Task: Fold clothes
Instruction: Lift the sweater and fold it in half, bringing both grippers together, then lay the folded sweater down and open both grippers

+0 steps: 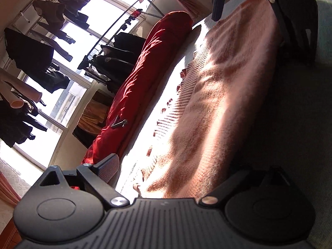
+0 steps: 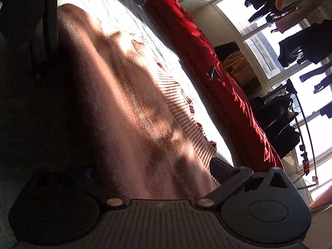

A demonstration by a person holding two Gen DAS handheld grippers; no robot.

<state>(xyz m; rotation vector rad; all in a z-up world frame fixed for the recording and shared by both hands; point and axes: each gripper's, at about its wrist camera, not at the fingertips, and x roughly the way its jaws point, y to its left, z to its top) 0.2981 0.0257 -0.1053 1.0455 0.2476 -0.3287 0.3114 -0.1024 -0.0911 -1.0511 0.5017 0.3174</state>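
A pink knit sweater [image 1: 217, 95] lies stretched along the bed [image 2: 128, 27]. The left hand-held gripper [image 1: 186, 172] and right hand-held gripper [image 2: 149, 178] straddle opposite ends, spread wide, apparently gripping nothing. No finished fold shows.

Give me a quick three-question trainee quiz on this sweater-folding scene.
1. True or false: the left claw is shut.
2. What lies alongside the pink sweater? A: blue towel. B: red quilt. C: wicker basket.
3. Fill in: the dark clothes hang in front of the ____.
Key: 1 false, it stands wide open; 2 B; 3 window.
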